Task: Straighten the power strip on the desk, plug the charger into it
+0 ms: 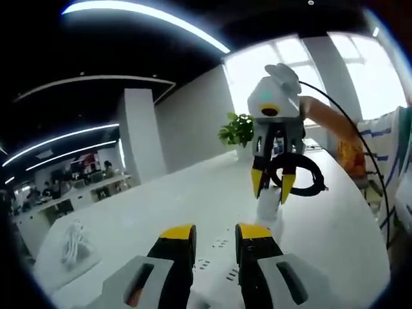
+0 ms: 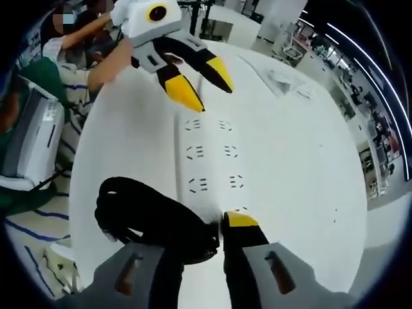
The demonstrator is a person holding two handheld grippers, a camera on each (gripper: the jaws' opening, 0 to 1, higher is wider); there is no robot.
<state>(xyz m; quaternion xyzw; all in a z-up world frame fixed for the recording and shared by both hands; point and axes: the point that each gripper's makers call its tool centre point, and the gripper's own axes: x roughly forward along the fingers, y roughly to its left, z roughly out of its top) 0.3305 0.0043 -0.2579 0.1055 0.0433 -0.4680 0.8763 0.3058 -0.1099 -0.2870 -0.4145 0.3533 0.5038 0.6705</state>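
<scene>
A white power strip (image 2: 209,154) lies lengthwise on the white table (image 2: 302,167), its sockets facing up. My right gripper (image 2: 206,225) stands at the strip's near end with its jaws apart. A coil of black cable (image 2: 148,219) lies across its left jaw and hides that tip. My left gripper (image 2: 203,84) hovers over the far end, open and empty. In the left gripper view the strip (image 1: 219,254) runs under my left gripper (image 1: 215,233) toward my right gripper (image 1: 273,187), with the black coil (image 1: 306,172) beside it. Whether the right fingers touch the strip is unclear.
A white cable bundle in a clear wrap (image 1: 74,244) lies near the table's left edge. A potted plant (image 1: 238,129) stands at the far end. A person in a striped sleeve (image 1: 386,154) sits close on the right. Office desks stand beyond the table.
</scene>
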